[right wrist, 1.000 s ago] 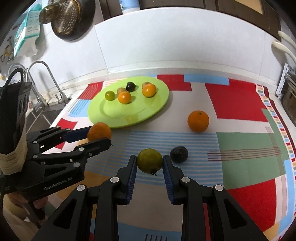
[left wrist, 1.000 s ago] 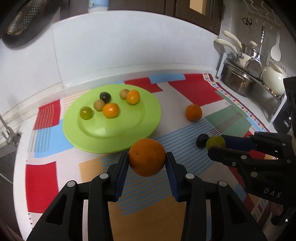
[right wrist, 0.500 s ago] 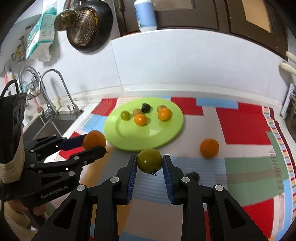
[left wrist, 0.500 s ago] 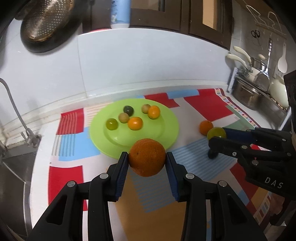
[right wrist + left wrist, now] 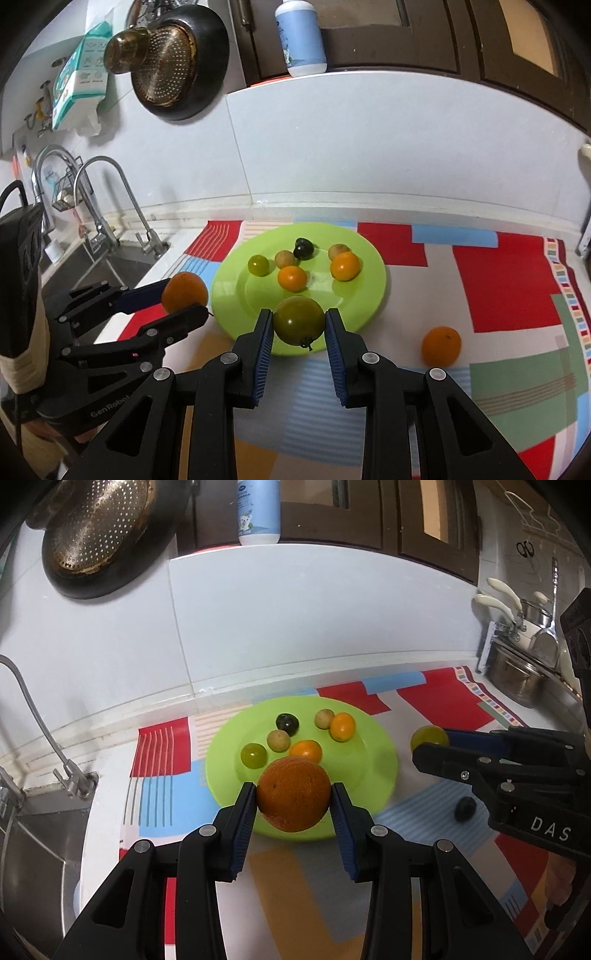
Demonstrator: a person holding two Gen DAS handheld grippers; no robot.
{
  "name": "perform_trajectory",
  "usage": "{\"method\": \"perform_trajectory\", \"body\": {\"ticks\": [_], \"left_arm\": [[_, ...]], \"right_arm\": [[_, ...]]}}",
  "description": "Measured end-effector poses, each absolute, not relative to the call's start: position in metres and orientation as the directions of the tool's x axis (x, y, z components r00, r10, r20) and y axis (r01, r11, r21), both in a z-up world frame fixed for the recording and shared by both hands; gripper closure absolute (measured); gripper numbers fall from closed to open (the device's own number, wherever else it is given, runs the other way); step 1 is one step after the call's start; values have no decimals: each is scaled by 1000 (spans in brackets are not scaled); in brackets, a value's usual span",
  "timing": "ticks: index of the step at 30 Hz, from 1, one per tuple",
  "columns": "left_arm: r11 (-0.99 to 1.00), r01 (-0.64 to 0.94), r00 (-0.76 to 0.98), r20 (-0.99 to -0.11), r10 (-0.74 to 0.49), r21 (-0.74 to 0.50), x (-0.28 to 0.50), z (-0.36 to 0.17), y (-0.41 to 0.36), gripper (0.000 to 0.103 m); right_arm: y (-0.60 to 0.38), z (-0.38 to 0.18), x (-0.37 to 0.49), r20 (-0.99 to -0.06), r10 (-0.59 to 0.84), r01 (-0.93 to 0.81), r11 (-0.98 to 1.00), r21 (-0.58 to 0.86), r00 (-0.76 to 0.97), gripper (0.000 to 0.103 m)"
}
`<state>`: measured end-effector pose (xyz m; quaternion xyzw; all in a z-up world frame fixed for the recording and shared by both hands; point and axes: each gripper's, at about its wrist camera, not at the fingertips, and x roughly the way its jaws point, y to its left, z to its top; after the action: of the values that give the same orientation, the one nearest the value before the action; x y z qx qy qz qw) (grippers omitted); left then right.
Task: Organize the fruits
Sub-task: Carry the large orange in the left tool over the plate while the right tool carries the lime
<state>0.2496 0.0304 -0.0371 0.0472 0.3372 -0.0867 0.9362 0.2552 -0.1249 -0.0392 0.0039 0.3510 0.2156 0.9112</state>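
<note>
- Large orange [image 5: 293, 794], rind dimpled and sound, clamped between the left gripper [image 5: 294, 800] pads; centre of the left view, above the near rim of the green plate [image 5: 373, 749].
- Green tomato [image 5: 299, 320], stem scar downward, gripped by the right gripper [image 5: 299, 325]; lower centre of the right view.
- Step judged: carrying both fruits to the plate.
- Next: lower onto bare plate, clear of six small fruits, then release.
- Outstanding on the cloth [image 5: 513, 291]: second orange [image 5: 441, 346], dark fruit [image 5: 465, 808].
</note>
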Motion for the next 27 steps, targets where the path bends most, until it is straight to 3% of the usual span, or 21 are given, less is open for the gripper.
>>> {"method": "perform_trajectory", "body": {"ticks": [27], "left_arm": [[981, 193, 695, -711, -111, 36, 313, -87, 36, 63]], "right_arm": [[-101, -100, 319, -737, 349, -353, 922, 160, 578, 73]]}}
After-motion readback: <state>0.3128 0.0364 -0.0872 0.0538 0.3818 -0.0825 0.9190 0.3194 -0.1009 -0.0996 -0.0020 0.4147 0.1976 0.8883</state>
